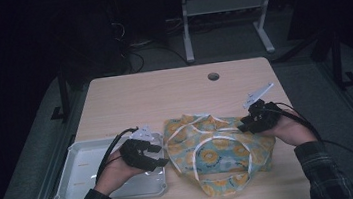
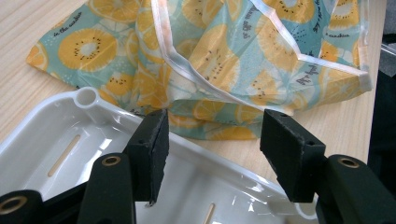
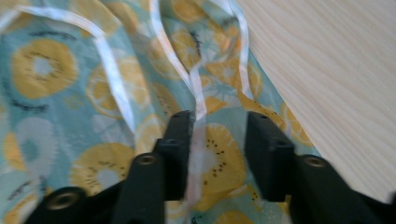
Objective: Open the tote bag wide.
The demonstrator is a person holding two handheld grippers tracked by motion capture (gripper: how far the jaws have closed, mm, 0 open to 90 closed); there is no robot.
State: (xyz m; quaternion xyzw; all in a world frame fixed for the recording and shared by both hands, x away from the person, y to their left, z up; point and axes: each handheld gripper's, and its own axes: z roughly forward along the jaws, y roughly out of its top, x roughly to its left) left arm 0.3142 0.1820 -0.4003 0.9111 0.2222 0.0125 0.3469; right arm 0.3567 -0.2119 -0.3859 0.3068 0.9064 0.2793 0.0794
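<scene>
From the high view, I see the fruit-print cloth lying rumpled on the desk, just beside the white tray; my left gripper hovers over the tray's near corner and my right gripper sits at the cloth's far edge. In the left gripper view, the jaws stand released, nothing between them. In the right gripper view, the jaws straddle a white-trimmed fold without pinching yet. I judge the cloth still unhandled, everything left.

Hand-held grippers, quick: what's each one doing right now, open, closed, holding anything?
Left hand-held gripper: open, empty, over the white tray.
Right hand-held gripper: jaws apart over the fruit-print cloth, white trim between them, not clamped.
</scene>
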